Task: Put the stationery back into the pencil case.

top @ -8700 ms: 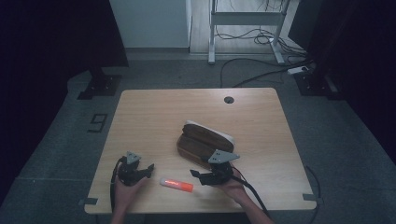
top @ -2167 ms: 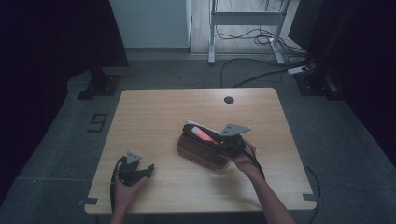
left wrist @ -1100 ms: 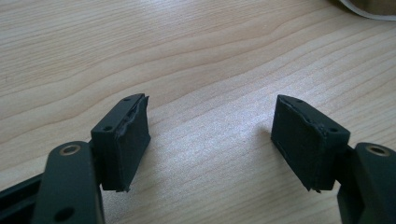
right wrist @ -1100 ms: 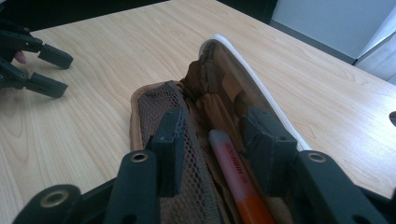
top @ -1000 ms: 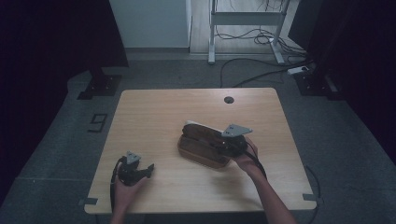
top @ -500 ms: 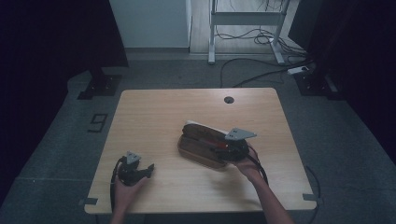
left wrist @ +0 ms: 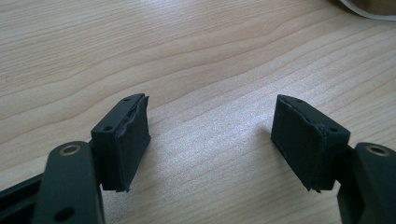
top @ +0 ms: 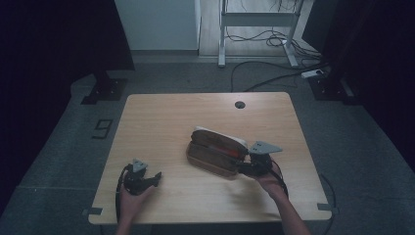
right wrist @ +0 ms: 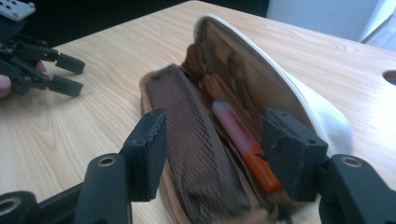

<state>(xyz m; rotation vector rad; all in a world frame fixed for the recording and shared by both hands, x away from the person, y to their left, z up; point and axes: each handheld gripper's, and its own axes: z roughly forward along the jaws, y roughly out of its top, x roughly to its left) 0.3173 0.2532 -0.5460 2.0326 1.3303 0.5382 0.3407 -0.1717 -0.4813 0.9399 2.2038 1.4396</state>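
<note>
A brown pencil case (top: 211, 155) lies open in the middle of the table, its white-edged lid (right wrist: 280, 88) standing up. An orange and pink marker (right wrist: 240, 140) lies inside it (top: 224, 147). My right gripper (top: 242, 168) is at the case's right end. In the right gripper view its jaws (right wrist: 215, 128) have just been opening and now straddle that end of the case without pressing on it or the marker. My left gripper (top: 156, 177) rests open near the front left edge, with only bare wood between its pads (left wrist: 210, 112).
The light wooden table (top: 161, 112) has a round cable hole (top: 239, 104) near its far edge. My left gripper also shows at the far left in the right gripper view (right wrist: 63, 72). Cables (top: 264, 78) and a metal frame (top: 259, 19) lie on the floor beyond.
The marker went from the tabletop into the case. In the last second my right gripper drew back from over the case toward the person and its jaws widened. The left gripper stayed put.
</note>
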